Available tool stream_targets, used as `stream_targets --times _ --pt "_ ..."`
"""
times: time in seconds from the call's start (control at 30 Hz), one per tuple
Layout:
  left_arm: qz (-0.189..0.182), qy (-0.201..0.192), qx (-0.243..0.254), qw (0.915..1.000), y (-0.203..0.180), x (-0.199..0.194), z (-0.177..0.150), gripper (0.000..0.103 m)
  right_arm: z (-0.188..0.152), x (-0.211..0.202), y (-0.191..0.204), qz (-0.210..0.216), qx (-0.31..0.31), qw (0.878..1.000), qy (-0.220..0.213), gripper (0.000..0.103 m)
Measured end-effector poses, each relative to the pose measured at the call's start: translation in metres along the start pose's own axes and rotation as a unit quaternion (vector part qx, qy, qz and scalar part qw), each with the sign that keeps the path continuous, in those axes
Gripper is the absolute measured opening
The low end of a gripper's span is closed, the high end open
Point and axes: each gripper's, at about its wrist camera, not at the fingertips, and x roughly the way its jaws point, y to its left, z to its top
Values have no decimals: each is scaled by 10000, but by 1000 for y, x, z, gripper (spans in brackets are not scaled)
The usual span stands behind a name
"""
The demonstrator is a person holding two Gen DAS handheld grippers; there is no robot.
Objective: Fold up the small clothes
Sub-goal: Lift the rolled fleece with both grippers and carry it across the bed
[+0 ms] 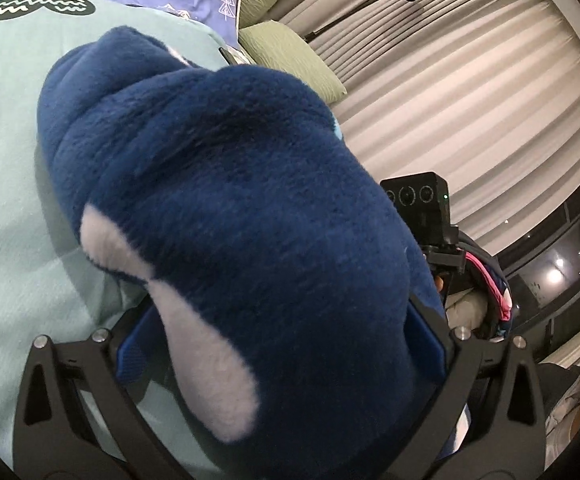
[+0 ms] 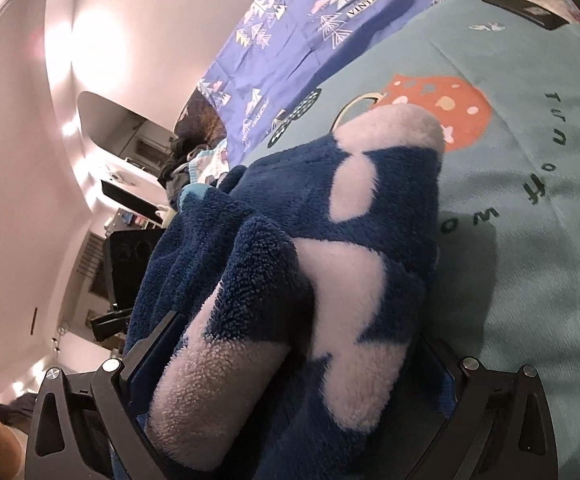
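A fluffy navy fleece garment [image 1: 226, 184] with white patches fills the left wrist view, bunched up above a light teal blanket [image 1: 6, 184]. My left gripper [image 1: 282, 344] is shut on a thick fold of it, fabric bulging between the jaws. In the right wrist view the same navy and white fleece garment [image 2: 329, 264] sits between the jaws of my right gripper [image 2: 290, 380], which is shut on it. The fingertips of both grippers are hidden by the fabric. The other gripper's body [image 1: 417, 204] shows just right of the garment.
The teal blanket [image 2: 529, 240] with a red print lies on a bed with a blue patterned sheet [image 2: 301, 28]. Green pillows [image 1: 290, 56] and pleated curtains [image 1: 449, 92] are at the right. A dark flat object [image 2: 521, 10] lies on the blanket.
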Motion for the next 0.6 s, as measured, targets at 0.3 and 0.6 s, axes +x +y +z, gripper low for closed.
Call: stream_targets --times 0.3,0.6 --pt "801 -564 722 9926 -52 -20 -18 74 -13 -23 16 -177 243 9984 -475 56" --pt "971 -1107 1497 9777 -121 -63 -29 66 -36 -86 90 -270 -426 9889 -1400 49"
